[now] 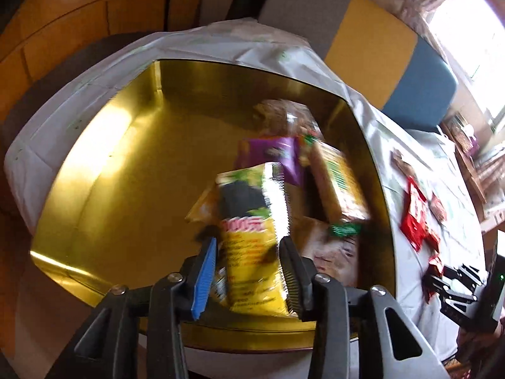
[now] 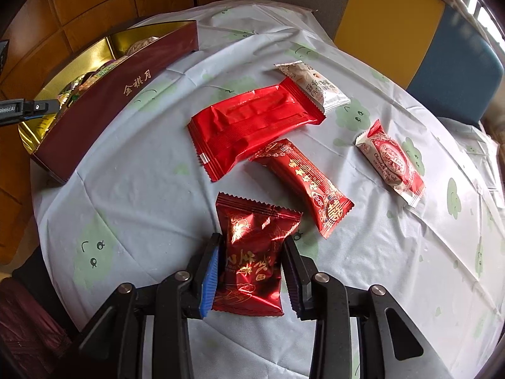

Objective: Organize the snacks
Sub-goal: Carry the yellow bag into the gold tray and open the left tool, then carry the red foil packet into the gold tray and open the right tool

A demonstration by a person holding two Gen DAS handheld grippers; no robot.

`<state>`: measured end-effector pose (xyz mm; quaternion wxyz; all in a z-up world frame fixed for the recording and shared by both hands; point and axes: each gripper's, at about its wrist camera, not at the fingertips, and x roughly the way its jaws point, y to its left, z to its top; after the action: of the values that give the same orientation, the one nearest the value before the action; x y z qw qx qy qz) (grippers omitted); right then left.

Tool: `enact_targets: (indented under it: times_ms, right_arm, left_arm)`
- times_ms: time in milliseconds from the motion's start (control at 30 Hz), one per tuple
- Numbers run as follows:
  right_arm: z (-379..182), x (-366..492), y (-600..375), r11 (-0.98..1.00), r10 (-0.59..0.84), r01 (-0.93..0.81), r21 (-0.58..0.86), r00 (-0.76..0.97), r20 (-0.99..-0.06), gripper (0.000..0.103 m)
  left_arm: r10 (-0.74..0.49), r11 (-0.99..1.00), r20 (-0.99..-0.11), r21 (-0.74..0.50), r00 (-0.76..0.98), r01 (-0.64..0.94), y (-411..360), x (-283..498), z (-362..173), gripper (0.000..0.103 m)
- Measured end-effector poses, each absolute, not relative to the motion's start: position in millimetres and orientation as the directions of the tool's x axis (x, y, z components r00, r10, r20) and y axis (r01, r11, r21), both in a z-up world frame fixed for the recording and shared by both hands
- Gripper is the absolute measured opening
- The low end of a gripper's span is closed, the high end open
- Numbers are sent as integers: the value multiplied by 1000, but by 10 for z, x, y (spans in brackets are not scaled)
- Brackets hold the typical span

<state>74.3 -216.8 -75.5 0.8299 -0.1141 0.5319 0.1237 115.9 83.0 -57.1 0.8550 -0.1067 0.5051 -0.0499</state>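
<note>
My left gripper hangs over the gold-lined box, shut on a yellow snack packet that stands between its pads. A purple packet, a yellow-green one and a brown one lie piled in the box's right half. In the right wrist view, my right gripper is shut on a dark red foil packet just above the tablecloth. The box's maroon wall is at the far left.
Loose on the cloth lie a bright red packet, a long red-and-gold one, a white one and a white-and-red chocolate roll. A yellow and blue seat stands behind the table. The box's left half shows bare gold.
</note>
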Motion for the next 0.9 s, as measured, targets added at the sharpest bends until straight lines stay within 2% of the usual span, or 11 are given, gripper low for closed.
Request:
enact_targets:
  times_ms: [200, 400, 900]
  right_arm:
    - [-756, 740, -2178, 945, 86, -323, -55, 405, -910, 37]
    - [-751, 739, -2185, 945, 84, -321, -57, 410, -908, 37]
    - [-751, 717, -2174, 949, 75, -308, -65, 421, -904, 37]
  left_arm:
    - [-115, 989, -836, -147, 537, -16, 727, 1074, -457, 41]
    - [-88, 993, -817, -117, 569, -16, 715, 982, -332, 42]
    - [-82, 991, -807, -130, 585, -40, 813, 842, -277, 42]
